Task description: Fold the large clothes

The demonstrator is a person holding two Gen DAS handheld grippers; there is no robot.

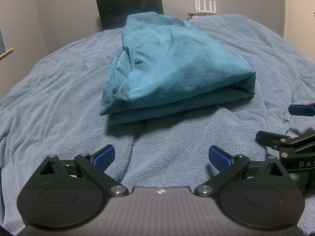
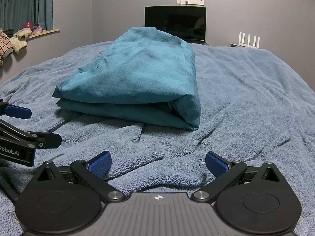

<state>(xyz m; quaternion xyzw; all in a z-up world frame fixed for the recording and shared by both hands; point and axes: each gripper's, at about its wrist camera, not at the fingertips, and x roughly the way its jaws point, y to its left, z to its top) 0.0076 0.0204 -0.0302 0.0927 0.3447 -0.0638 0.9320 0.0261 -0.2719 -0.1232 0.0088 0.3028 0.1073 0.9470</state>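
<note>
— Left wrist view, nearest first: what do you see?

— One left gripper (image 1: 161, 157), jaws spread wide and empty, low over the blue blanket (image 1: 49, 98). The right gripper (image 2: 158, 162) is likewise spread, holding nothing.

— And the garment?

— One teal garment (image 2: 133, 78), ahead of both grippers in the middle of the blanket, apart from them, already folded into a stacked bundle.

— So nearly finished?

— I'd judge so; perhaps only tidying its ruffled left side remains.

— Farther back?

— One dark monitor (image 2: 175, 23), one white router (image 2: 248, 39).
</note>
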